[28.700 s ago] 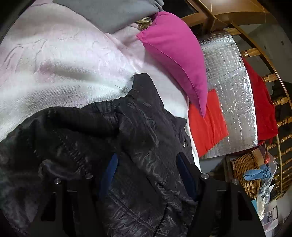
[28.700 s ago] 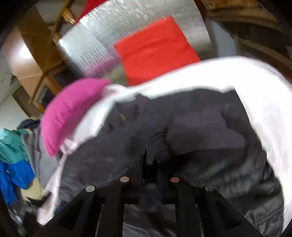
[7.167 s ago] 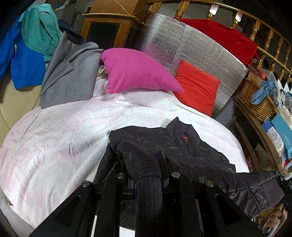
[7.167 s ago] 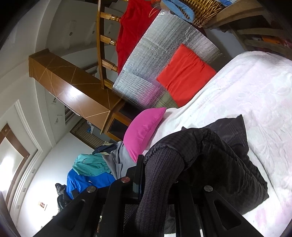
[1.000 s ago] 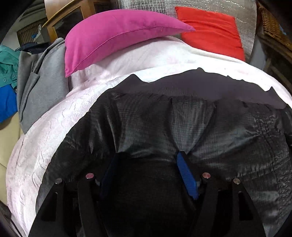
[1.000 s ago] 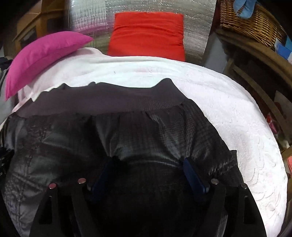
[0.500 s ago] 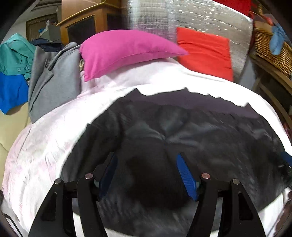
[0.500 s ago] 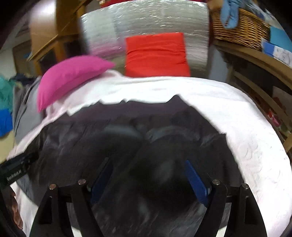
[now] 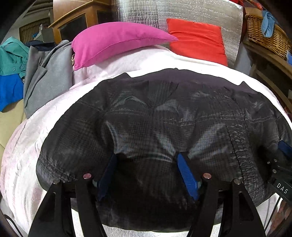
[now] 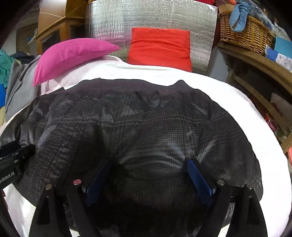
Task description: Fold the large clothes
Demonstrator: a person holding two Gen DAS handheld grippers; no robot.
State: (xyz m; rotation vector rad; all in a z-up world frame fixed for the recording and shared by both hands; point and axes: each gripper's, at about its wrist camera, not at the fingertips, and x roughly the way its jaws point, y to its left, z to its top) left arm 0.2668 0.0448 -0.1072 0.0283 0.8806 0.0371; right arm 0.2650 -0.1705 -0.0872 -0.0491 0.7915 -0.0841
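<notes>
A black quilted jacket (image 9: 164,116) lies folded into a wide block on the white bed cover (image 9: 32,131); it also shows in the right wrist view (image 10: 146,124). My left gripper (image 9: 147,164) is open, its blue pads (image 9: 188,175) straddling a bulge at the jacket's near edge. My right gripper (image 10: 147,169) is open too, its blue pads (image 10: 199,178) either side of the near edge. Each gripper shows at the edge of the other's view.
A pink pillow (image 9: 116,40) and a red cushion (image 9: 197,42) lie at the bed's far end against a silver foil panel (image 10: 149,16). A grey coat (image 9: 45,80) and blue-green clothes lie left. A wicker basket (image 10: 244,32) on a wooden shelf stands right.
Both grippers have drawn back and up a little from the jacket. The motion blur of half a second ago has settled. The jacket lies flat and still.
</notes>
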